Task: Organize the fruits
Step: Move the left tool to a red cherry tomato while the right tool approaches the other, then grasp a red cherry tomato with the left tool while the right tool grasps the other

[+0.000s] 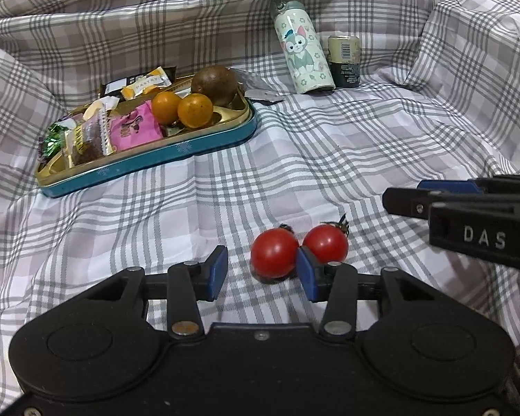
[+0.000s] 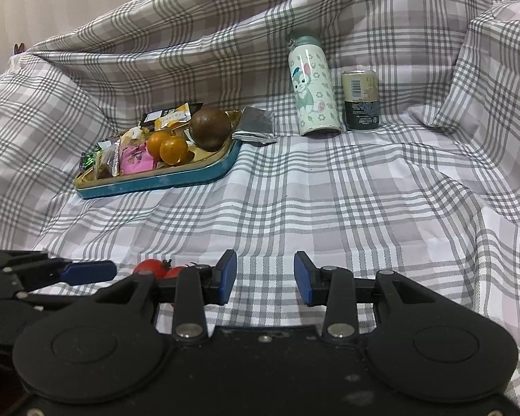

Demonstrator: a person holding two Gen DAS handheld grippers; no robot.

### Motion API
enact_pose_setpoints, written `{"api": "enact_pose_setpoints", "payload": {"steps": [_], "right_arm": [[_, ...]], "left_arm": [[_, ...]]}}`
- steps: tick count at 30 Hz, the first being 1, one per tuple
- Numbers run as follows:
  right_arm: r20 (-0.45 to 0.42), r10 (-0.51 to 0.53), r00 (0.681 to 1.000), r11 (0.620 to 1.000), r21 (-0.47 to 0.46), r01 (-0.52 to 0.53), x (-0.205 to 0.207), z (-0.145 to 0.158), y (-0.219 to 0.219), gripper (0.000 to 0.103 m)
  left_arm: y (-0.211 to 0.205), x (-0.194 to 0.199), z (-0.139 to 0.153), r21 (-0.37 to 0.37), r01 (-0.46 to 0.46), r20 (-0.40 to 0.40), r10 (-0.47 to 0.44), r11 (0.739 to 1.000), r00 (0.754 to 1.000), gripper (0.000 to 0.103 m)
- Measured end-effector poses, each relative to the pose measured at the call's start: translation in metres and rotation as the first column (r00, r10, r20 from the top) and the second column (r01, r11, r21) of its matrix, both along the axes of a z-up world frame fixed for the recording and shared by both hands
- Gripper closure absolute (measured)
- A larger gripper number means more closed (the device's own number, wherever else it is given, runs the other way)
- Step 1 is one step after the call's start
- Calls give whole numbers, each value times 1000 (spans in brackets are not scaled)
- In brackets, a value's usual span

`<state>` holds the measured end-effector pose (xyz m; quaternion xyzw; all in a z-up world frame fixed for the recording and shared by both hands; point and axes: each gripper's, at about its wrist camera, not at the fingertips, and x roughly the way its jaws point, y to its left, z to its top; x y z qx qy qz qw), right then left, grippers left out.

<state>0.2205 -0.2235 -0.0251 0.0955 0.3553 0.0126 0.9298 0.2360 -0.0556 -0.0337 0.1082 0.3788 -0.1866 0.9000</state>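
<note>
2 round red cherry tomatoes (image 1: 298,252) lie touching on the grey-checked cloth (image 1: 329,159), just ahead of the left tongs (image 1: 261,272), which gape wide and empty. The right tongs (image 2: 265,277) are also spread apart, holding nothing. 2 oranges (image 1: 182,107) sit in the teal metal tray (image 1: 149,161) farther back.

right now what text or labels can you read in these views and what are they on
"DAS": raised letters on the right hand-held gripper, seen in the left wrist view.
"PASTRY": on the yellow snack packet in the teal tin tray.
Print and barcode on the can: too small to read.
Pink packet: lettering blurred.
</note>
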Motion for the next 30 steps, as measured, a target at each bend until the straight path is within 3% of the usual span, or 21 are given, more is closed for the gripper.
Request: {"api": "enact_pose_setpoints", "payload": {"steps": [5,11,17,22,30], "right_arm": [[-7,7,1000,1000,4,-6,0,-1,0,64],[-21,20,1000,1000,0,-20,1,-4,3,64],[-33,51,998,999,-13,-51,2,-7,9,64],[-35,76,996,997,-22,-77,1,-7,14,64],[-69,137,988,990,-10,-138,3,-6,32,64]], "left_arm": [[-2,7,0,-14,0,5,0,1000,1000,50],[13,12,-4,-114,-18,-36,14,993,999,53],[20,16,-14,-87,-76,-68,70,993,995,54],[34,20,-10,-133,-119,-77,109,984,991,53],[43,30,-14,-132,-163,-94,151,978,984,54]]}}
